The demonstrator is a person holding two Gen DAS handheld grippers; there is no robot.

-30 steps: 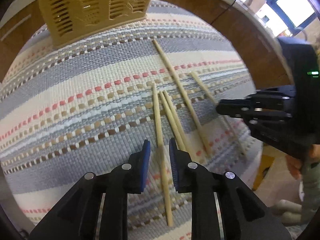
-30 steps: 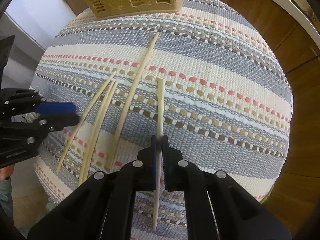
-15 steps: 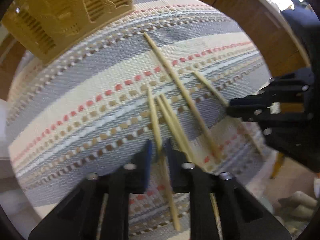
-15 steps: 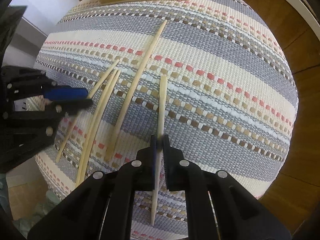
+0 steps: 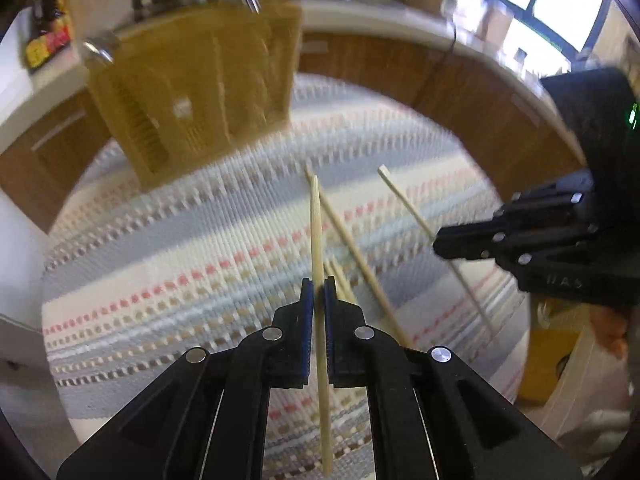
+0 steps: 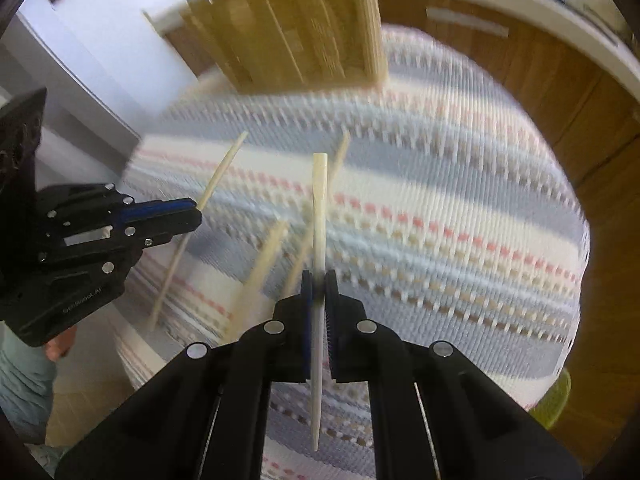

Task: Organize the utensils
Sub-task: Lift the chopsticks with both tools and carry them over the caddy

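Left wrist view: your left tool (image 5: 319,292) is clamped on a chopstick (image 5: 317,232). The stick runs straight up between the blue pads, its tip above the tool and its tail below the black fingers. It sits clear of the striped mat (image 5: 180,248). Three more chopsticks lie loose on the mat just right of the tool; the longest one (image 5: 352,256) slants from upper left to lower right, and the tips of the other two peek out beside the right pad. The yellow slotted basket (image 5: 200,92) stands at the far edge of the mat, blurred, with metal handles sticking out of its top. Your right tool (image 5: 444,244) shows at the right edge, closed on a thin chopstick (image 5: 404,204) that slants across the mat. A wooden bench front (image 5: 460,92) curves behind the mat.

Right wrist view: your right tool (image 6: 319,284) is clamped on a pale chopstick (image 6: 320,200), square end up, thin end hanging below the fingers. Loose chopsticks (image 6: 268,256) lie on the mat (image 6: 460,220) to the left, blurred. The basket (image 6: 300,36) sits at the top of the mat. Your left tool (image 6: 196,216) shows at the left, closed on its own chopstick (image 6: 222,172), which slants up to the right.
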